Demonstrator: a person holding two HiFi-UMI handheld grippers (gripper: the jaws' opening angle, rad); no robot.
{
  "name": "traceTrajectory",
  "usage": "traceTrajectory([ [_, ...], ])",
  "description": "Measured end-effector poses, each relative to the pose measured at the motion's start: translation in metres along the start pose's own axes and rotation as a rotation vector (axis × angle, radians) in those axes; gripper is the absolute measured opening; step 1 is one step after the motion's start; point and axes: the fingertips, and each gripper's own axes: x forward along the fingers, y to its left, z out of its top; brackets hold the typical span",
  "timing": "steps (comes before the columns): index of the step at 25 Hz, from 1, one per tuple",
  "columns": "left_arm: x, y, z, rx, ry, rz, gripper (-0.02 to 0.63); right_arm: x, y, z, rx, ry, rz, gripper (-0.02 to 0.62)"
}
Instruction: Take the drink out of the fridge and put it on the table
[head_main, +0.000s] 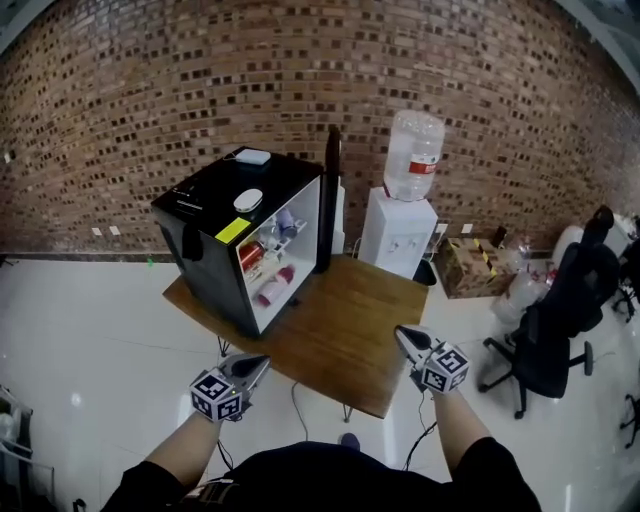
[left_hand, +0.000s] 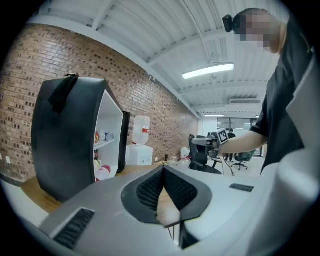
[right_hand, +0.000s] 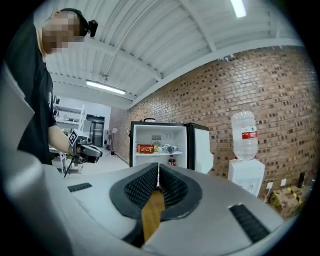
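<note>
The drink, a red can (head_main: 250, 255), lies on the upper shelf of the open fridge (head_main: 205, 225), at about 11 o'clock on the worktop (head_main: 350, 320). Pale cans sit just beside it, and a reddish bottle (head_main: 275, 287) is on the level below.

Nearest the person, the left gripper (head_main: 262, 360) is held at 7 o'clock by the worktop's near left edge. Its fingers are pressed together at the tips with nothing between them. The right gripper (head_main: 398, 330) is held at 5 o'clock by the near right edge. Its fingers likewise meet at the tips and carry nothing. Both point toward the fridge and are well apart from it. The wooden worktop between them and the fridge is bare.

The fridge is black outside and white inside. Its door (head_main: 331, 200) is swung wide at the 12 o'clock side, and a yellow label (head_main: 232, 231) marks its top front edge. Two small white things (head_main: 250, 178) rest on its roof.

Beyond the worktop, at 1 o'clock, a white water dispenser (head_main: 398, 238) carries an upturned bottle (head_main: 413, 155). A cardboard box (head_main: 468, 265) sits on the floor at 2 o'clock, with a black office chair (head_main: 560, 320) at 3 o'clock. A brick wall (head_main: 150, 100) closes the far side.
</note>
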Motion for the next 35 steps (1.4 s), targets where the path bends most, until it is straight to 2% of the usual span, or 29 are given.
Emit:
traceTrajectory([
  [3, 0.066, 0.031, 0.005, 0.032, 0.049, 0.079, 0.005, 0.009, -0.045, -0.008, -0.010, -0.003, 0.020, 0.008],
  [4, 0.088, 0.041, 0.005, 0.042, 0.071, 0.110, 0.005, 0.012, -0.059, -0.015, 0.004, 0.001, 0.030, 0.029],
  [8, 0.173, 0.082, 0.008, 0.092, 0.179, 0.232, 0.005, 0.018, -0.108, -0.039, 0.098, 0.016, 0.080, 0.038],
  [12, 0.226, 0.143, -0.021, 0.224, 0.392, 0.407, 0.005, 0.020, -0.120, -0.072, 0.172, 0.084, 0.141, 0.038],
  [14, 0.246, 0.182, -0.039, 0.289, 0.470, 0.483, 0.005, 0.024, -0.123, -0.093, 0.196, 0.121, 0.151, 0.038],
  [17, 0.272, 0.232, -0.056, 0.373, 0.553, 0.534, 0.005, 0.028, -0.125, -0.121, 0.233, 0.169, 0.123, 0.038],
  [18, 0.280, 0.246, -0.064, 0.393, 0.587, 0.539, 0.033, 0.030, -0.127, -0.129, 0.250, 0.180, 0.106, 0.038],
  [19, 0.288, 0.261, -0.071, 0.408, 0.623, 0.545, 0.139, 0.032, -0.129, -0.137, 0.270, 0.187, 0.091, 0.038],
  [22, 0.310, 0.306, -0.085, 0.450, 0.710, 0.589, 0.260, 0.037, -0.133, -0.159, 0.312, 0.207, 0.075, 0.038],
  [25, 0.332, 0.336, -0.098, 0.405, 0.771, 0.602, 0.313, 0.033, -0.142, -0.175, 0.345, 0.224, 0.072, 0.038],
  [29, 0.356, 0.349, -0.126, 0.268, 0.853, 0.545, 0.314, 0.014, -0.151, -0.193, 0.395, 0.244, 0.059, 0.038],
  [32, 0.361, 0.355, -0.143, 0.222, 0.926, 0.510, 0.342, -0.001, -0.158, -0.206, 0.433, 0.251, 0.037, 0.038],
  [35, 0.363, 0.359, -0.144, 0.180, 0.949, 0.484, 0.341, -0.010, -0.167, -0.214, 0.451, 0.245, 0.017, 0.038],
])
